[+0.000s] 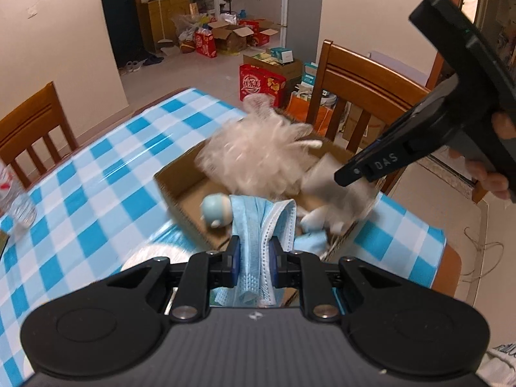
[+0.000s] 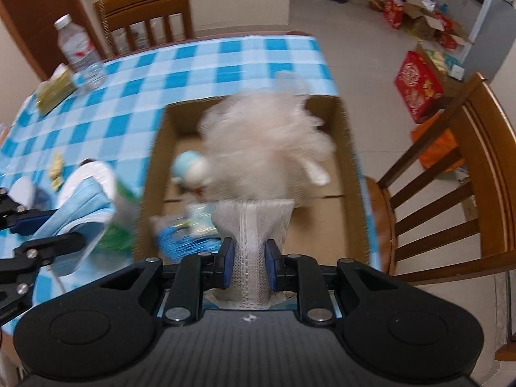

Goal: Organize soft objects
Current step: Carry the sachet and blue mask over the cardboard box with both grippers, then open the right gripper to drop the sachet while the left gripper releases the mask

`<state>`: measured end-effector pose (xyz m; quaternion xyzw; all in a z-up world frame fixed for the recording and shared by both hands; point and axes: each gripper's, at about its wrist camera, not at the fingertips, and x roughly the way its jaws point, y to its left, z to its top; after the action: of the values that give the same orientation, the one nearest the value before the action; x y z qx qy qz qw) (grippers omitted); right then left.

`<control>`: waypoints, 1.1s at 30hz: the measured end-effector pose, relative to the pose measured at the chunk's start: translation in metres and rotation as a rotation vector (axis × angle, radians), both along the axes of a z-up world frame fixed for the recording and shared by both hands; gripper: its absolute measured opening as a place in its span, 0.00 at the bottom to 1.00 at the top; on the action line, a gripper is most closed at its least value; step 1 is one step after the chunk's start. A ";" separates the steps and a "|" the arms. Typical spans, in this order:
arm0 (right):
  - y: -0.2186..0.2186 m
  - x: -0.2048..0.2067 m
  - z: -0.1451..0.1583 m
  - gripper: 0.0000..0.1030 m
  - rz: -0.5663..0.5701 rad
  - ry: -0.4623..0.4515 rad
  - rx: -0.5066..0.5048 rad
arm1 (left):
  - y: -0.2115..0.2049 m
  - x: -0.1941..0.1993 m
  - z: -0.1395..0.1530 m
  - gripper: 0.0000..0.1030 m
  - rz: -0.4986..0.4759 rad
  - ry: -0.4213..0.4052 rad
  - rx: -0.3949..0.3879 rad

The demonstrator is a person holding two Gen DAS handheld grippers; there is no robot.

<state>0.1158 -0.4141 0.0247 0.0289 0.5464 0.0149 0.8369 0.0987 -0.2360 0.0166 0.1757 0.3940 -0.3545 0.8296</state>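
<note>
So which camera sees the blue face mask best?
The left wrist view. The blue face mask sits sharp and centered there, pinched in the left gripper over the cardboard box. The right wrist view shows it only at the left edge, slightly blurred, beside the right gripper's white cloth.

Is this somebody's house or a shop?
Most likely a house, in the dining room. There is a table with a blue checked tablecloth, wooden dining chairs beside it, and farther back what looks like a kitchen with a fridge. Opened cardboard boxes sit on the tiled floor.
</note>
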 end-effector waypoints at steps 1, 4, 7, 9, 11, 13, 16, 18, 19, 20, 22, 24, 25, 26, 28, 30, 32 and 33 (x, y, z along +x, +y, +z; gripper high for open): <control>-0.008 0.002 -0.002 0.31 -0.008 -0.004 -0.004 | -0.007 0.002 -0.001 0.15 -0.002 -0.001 0.002; -0.030 0.008 -0.009 0.53 -0.057 -0.027 0.003 | -0.023 0.007 -0.005 0.15 -0.008 -0.001 0.007; -0.046 0.011 -0.014 0.59 -0.095 -0.037 0.034 | -0.037 0.013 -0.011 0.15 -0.015 0.005 0.012; -0.051 0.011 -0.016 0.60 -0.105 -0.035 0.041 | -0.045 0.016 -0.015 0.15 -0.025 0.007 0.016; -0.054 0.009 -0.018 0.63 -0.106 -0.035 0.041 | -0.052 0.019 -0.019 0.15 -0.032 0.012 0.022; -0.057 0.005 -0.019 0.67 -0.111 -0.038 0.039 | -0.060 0.022 -0.022 0.15 -0.043 0.012 0.025; -0.061 -0.002 -0.020 0.70 -0.116 -0.037 0.041 | -0.074 0.025 -0.026 0.16 -0.067 0.010 0.028; -0.063 -0.006 -0.022 0.71 -0.119 -0.033 0.035 | -0.084 0.028 -0.027 0.16 -0.081 0.004 0.027; -0.064 -0.009 -0.022 0.71 -0.124 -0.033 0.031 | -0.090 0.030 -0.028 0.16 -0.088 0.002 0.022; -0.064 -0.012 -0.024 0.71 -0.126 -0.031 0.028 | -0.095 0.031 -0.028 0.22 -0.093 -0.002 0.015; -0.065 -0.018 -0.025 0.77 -0.130 -0.030 0.027 | -0.102 0.032 -0.029 0.35 -0.095 -0.016 -0.006; -0.066 -0.023 -0.026 0.80 -0.137 -0.035 0.021 | -0.106 0.031 -0.032 0.52 -0.068 -0.055 0.005; -0.066 -0.025 -0.027 0.81 -0.142 -0.041 0.013 | -0.106 0.032 -0.033 0.64 -0.054 -0.067 0.013; -0.066 -0.029 -0.027 0.81 -0.149 -0.045 0.004 | -0.103 0.032 -0.034 0.71 -0.036 -0.074 0.016; -0.068 -0.033 -0.029 0.85 -0.158 -0.044 0.005 | -0.095 0.032 -0.035 0.73 -0.024 -0.061 -0.001; -0.069 -0.038 -0.030 0.86 -0.165 -0.045 0.026 | -0.087 0.031 -0.034 0.79 -0.010 -0.047 -0.007; -0.067 -0.042 -0.030 0.86 -0.166 -0.051 0.026 | -0.075 0.029 -0.032 0.90 0.016 -0.048 -0.019; -0.065 -0.043 -0.030 0.86 -0.167 -0.056 0.017 | -0.070 0.027 -0.030 0.91 0.022 -0.049 -0.031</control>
<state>0.0733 -0.4791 -0.0053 0.0811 0.5183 -0.0496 0.8499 0.1255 -0.3061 -0.0135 0.1674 0.3700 -0.3469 0.8454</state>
